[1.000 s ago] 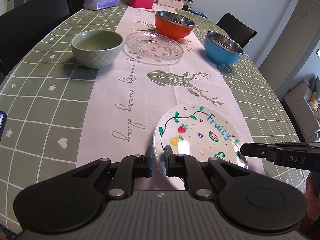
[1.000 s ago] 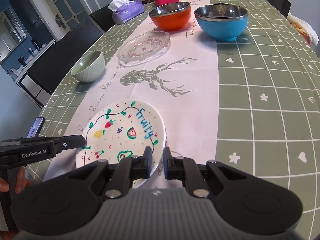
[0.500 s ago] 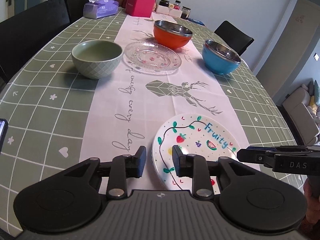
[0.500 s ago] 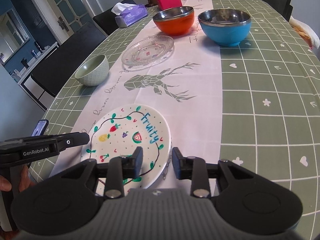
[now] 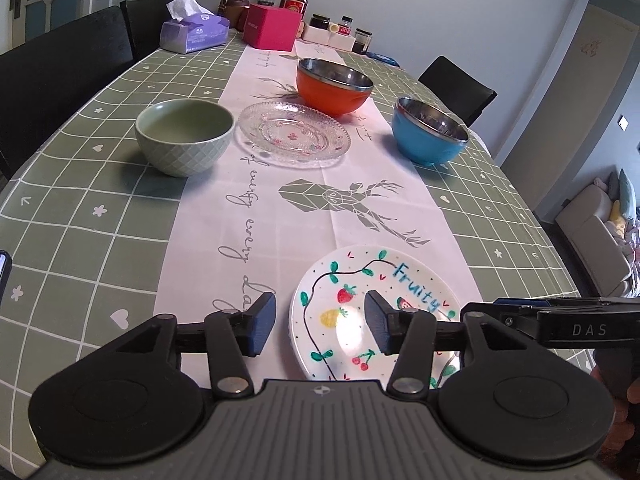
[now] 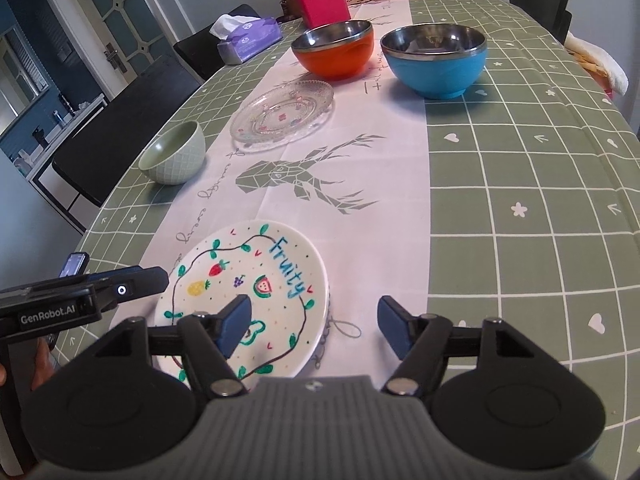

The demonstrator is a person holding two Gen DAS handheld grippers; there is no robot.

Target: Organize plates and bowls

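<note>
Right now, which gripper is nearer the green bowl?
Left. The left gripper hangs open at the fruit plate's left rim, on the green bowl's side; the right gripper hangs open at the plate's right rim, farther off.

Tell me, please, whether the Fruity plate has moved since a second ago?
Cannot tell. Fruity plate sits equally close to the deer print throughout; mainly the left gripper and right gripper opened and released its rim.

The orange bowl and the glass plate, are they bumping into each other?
Apart. In the right wrist view, a strip of pale runner shows between the orange bowl and the glass plate.
</note>
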